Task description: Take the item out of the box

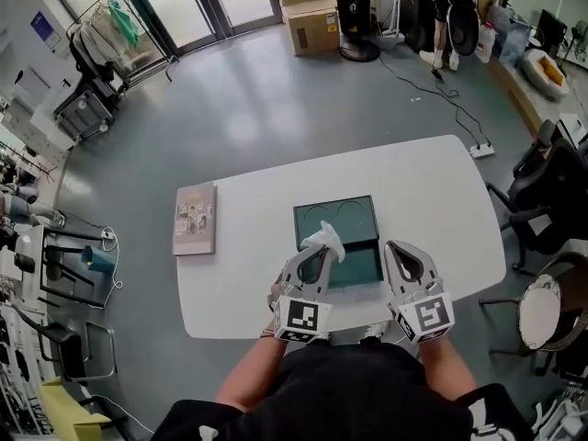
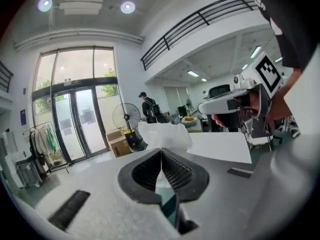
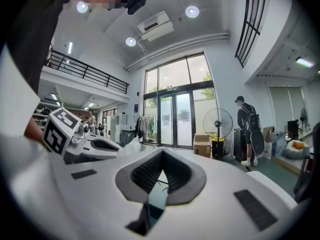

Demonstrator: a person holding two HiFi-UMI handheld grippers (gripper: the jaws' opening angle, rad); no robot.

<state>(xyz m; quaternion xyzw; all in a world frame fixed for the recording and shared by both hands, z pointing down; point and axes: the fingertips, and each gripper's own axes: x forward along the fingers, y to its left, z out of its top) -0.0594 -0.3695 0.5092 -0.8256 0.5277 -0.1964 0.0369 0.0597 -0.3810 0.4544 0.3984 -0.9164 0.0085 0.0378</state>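
Left gripper (image 1: 322, 247) is clenched on a white plastic-wrapped item (image 1: 327, 239), held over the open dark green box (image 1: 358, 217) on the white table (image 1: 248, 274). Right gripper (image 1: 394, 247), just to its right, has its jaws closed on nothing.

- Glossy grey floor (image 1: 276, 90) spreads beyond a white table (image 1: 441, 209).
- Far end: tall glass doors (image 3: 175, 119), bright with daylight.
- Standing fan (image 3: 218, 124) and cardboard boxes (image 1: 312, 21) near the doors.
- Clothes rack (image 1: 101, 35) far left; black chair (image 1: 542, 200) right.
- Round ceiling lights (image 3: 192, 11); railed balcony (image 2: 200, 26) overhead.
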